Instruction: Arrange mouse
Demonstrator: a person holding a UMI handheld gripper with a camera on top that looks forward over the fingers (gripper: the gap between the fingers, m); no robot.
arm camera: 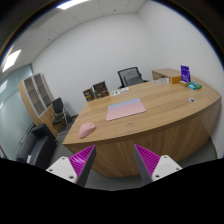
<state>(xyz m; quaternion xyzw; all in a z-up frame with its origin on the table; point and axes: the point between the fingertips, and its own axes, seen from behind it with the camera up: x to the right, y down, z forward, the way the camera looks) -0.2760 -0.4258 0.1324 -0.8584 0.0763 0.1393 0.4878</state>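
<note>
A pink mouse [87,130] lies on the wooden table [150,115] near its left end, apart from a pink mouse mat [126,110] that lies flat in the middle of the table. My gripper [113,164] is open and empty, held well back from the table and below its front edge. Its two magenta pads [81,159] stand wide apart. The mouse is beyond the fingers, up and to the left of them.
Black office chairs [130,76] stand behind the table. A wooden cabinet [36,98] stands at the left wall. A purple sign [185,73] and small items sit at the table's far right end. Grey floor lies between me and the table.
</note>
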